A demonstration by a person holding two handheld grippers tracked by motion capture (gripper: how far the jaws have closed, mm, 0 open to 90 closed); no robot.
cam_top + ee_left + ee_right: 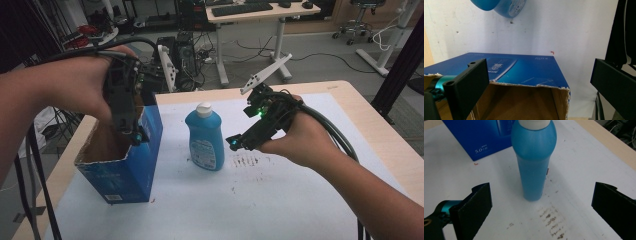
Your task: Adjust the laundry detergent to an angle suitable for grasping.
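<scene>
Blue and capped in white, the bottle [204, 136] stands upright on the white table cover [280, 200], just ahead of the right gripper [240, 141] and centred between its jaws, which are spread wide and touch nothing. In the right gripper view the bottle [534, 160] rises between the two black jaws, with brown smudges [551, 220] on the cover just short of it. The left gripper [131, 131] hangs over the open top of the blue cardboard box [122, 172], its jaws likewise parted and empty, one over the torn brown rim [529, 86]. Beyond the box from that gripper lies the bottle.
</scene>
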